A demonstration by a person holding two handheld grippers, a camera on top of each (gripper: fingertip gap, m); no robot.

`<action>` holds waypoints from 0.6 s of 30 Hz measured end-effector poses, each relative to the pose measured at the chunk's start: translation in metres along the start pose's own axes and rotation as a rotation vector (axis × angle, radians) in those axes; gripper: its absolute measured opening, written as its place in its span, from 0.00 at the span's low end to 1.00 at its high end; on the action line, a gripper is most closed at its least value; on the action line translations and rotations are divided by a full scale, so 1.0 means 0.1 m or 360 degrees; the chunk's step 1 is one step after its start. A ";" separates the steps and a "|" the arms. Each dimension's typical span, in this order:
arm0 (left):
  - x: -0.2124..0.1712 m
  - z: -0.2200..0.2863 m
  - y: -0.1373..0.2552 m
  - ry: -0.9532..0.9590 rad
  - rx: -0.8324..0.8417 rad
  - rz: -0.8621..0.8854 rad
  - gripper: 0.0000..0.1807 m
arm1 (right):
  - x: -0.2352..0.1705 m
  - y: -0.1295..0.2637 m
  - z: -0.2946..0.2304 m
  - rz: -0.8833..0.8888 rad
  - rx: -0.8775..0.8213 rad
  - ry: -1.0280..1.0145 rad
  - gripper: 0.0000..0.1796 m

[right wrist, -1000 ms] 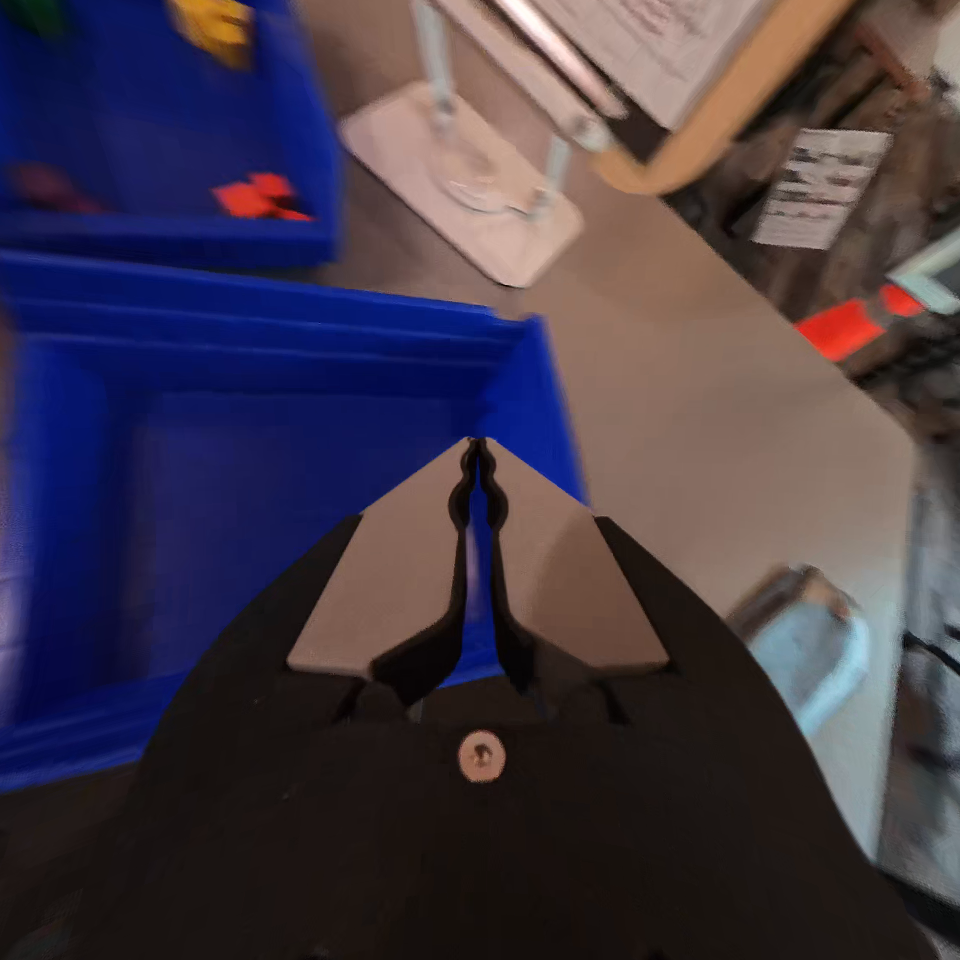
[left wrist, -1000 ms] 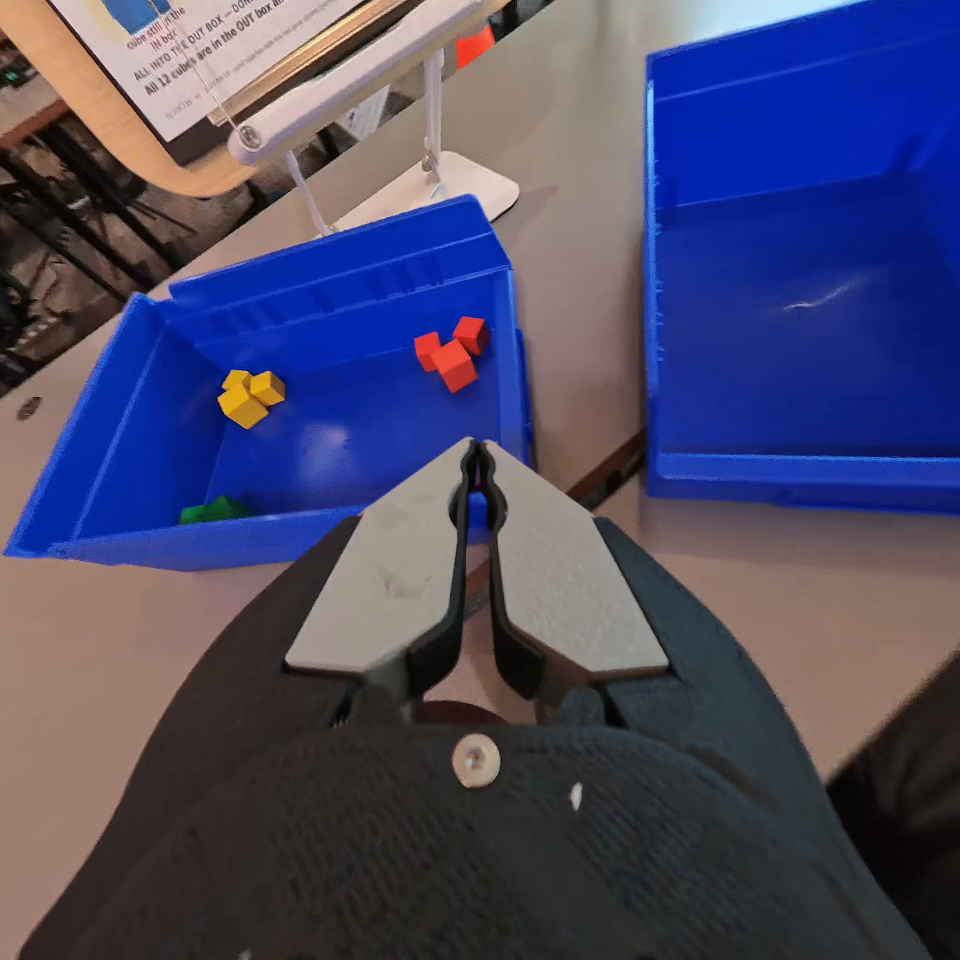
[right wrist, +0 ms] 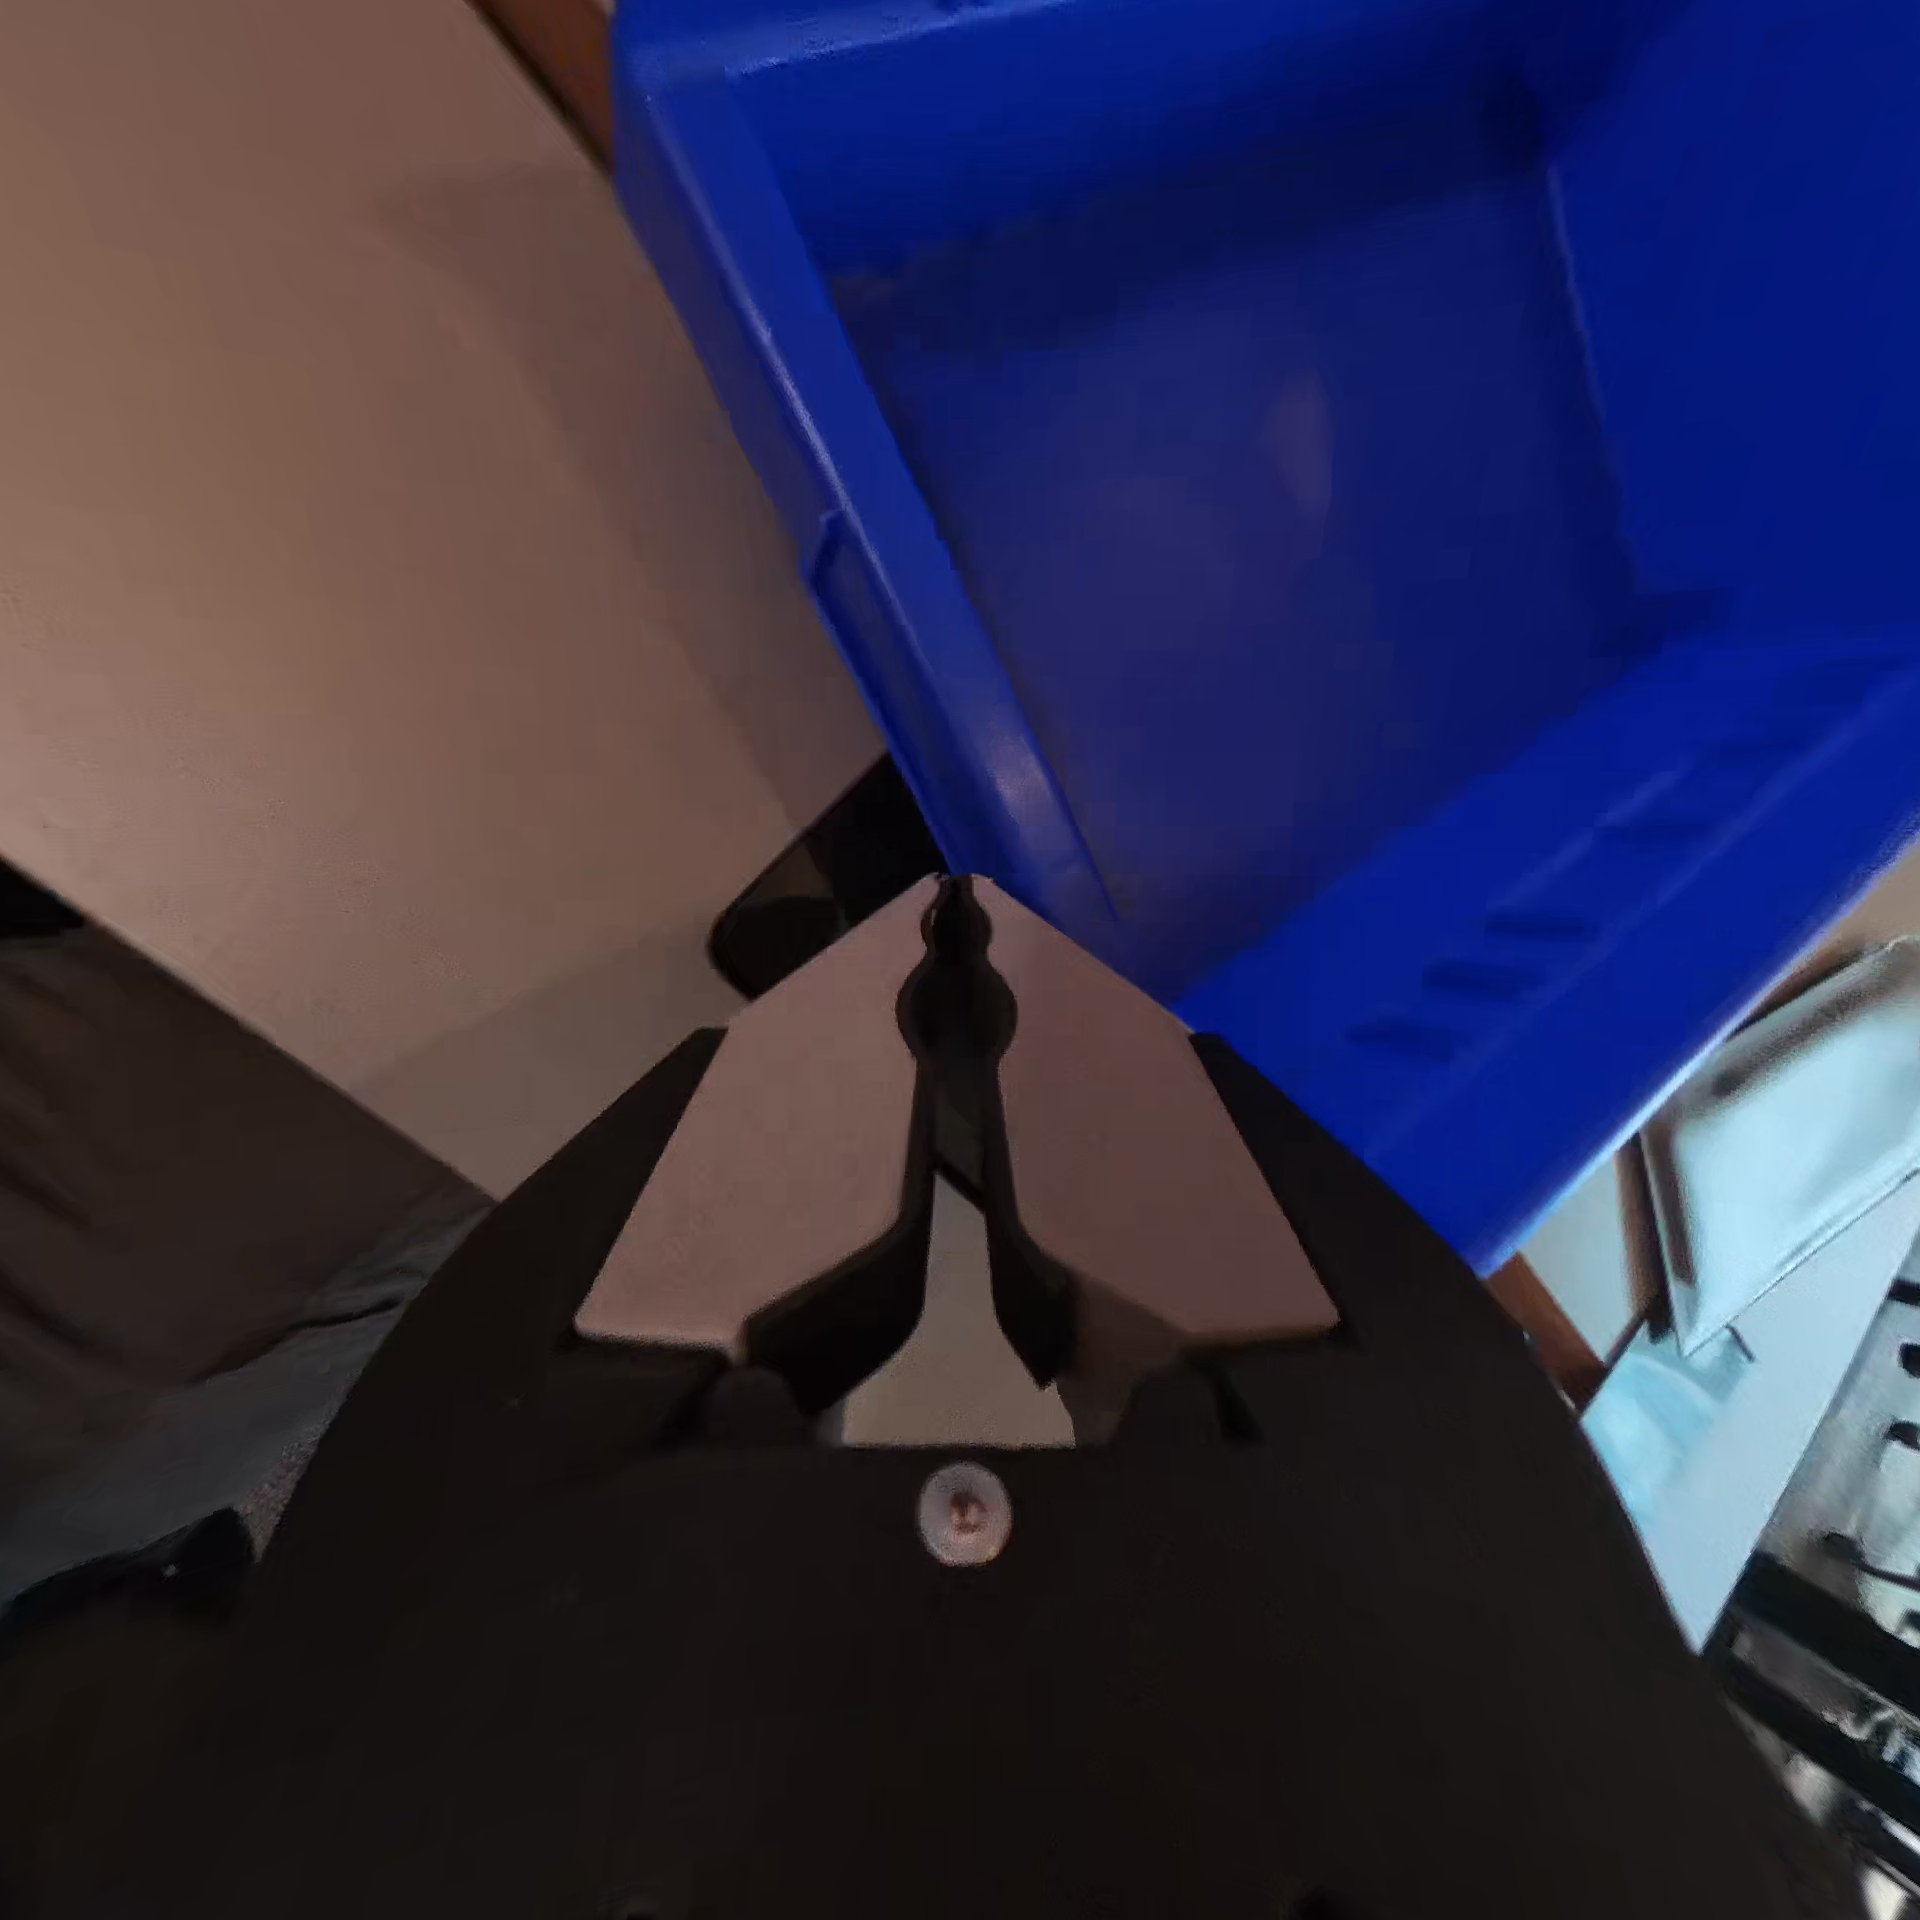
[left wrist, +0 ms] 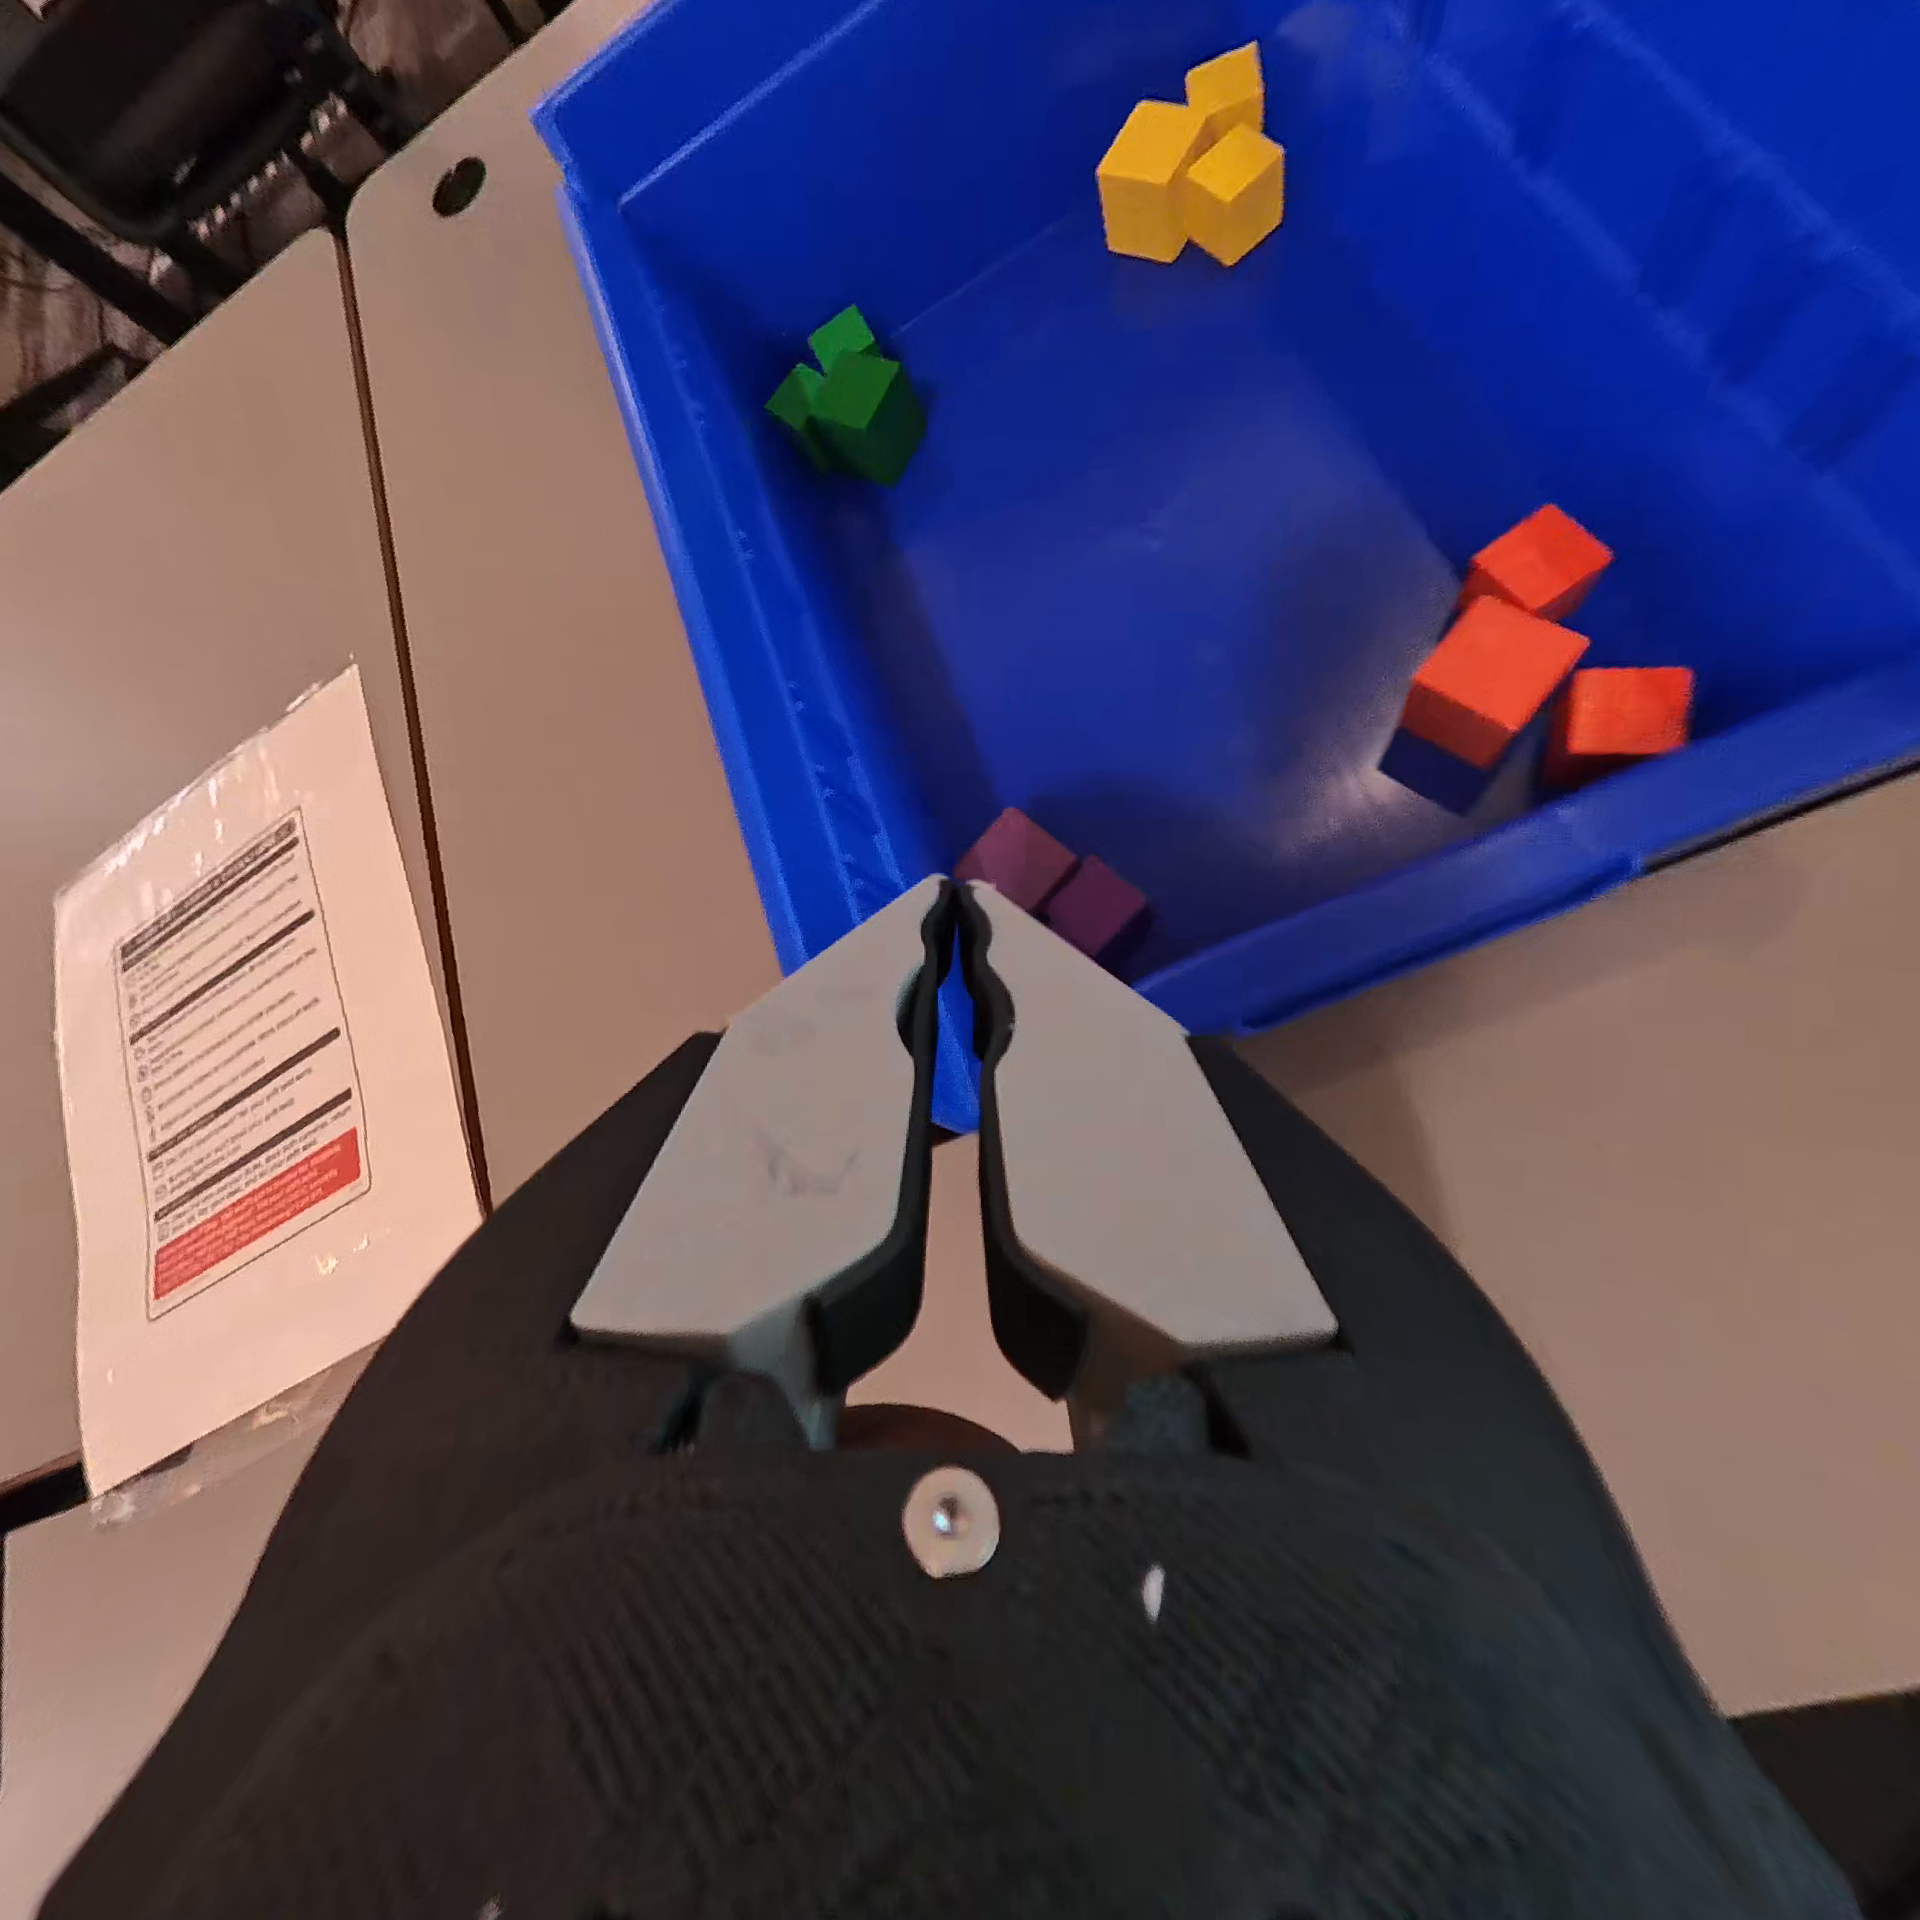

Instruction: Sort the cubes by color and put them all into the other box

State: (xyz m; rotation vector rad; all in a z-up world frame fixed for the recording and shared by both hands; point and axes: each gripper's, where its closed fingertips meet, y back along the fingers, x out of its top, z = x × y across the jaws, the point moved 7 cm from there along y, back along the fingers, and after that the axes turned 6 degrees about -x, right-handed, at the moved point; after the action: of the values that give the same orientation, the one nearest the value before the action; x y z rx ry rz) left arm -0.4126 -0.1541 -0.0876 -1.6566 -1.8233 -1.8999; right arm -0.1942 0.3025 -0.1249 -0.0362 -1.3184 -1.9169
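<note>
In the left wrist view a blue box [left wrist: 727, 582] holds cubes grouped by colour: yellow cubes [left wrist: 1184, 171] at the far side, green cubes [left wrist: 852, 400] by the left wall, red cubes [left wrist: 1507, 665] at the right, purple cubes [left wrist: 1049, 878] at the near corner. My left gripper [left wrist: 954, 885] is shut and empty, its tips over the box's near corner beside the purple cubes. In the right wrist view a second blue box [right wrist: 894, 623] shows no cubes inside. My right gripper [right wrist: 954, 883] is shut and empty at that box's near corner.
A laminated printed sheet [left wrist: 229, 1060] lies on the beige table left of the cube box. A table seam [left wrist: 416, 727] runs between them. A dark object [right wrist: 821, 904] lies under the second box's corner. Pale clutter [right wrist: 1787, 1247] sits beyond the table at the right.
Both views have swung round. My left gripper has moved closer to the cube box, so the purple cubes show. My right gripper has moved to the second box's corner. Both stay shut.
</note>
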 end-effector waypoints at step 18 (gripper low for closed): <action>-0.28 1.04 -0.42 -0.0293 -0.0273 -0.0163 0.00 | 0.08 -0.41 0.47 0.0116 0.0061 -0.0435 0.00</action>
State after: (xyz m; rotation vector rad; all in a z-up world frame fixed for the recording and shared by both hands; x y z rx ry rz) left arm -0.3616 -0.0813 -0.1620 -1.8843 -1.8912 -2.0609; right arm -0.2430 0.3409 -0.1314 -0.3332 -1.5104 -1.8724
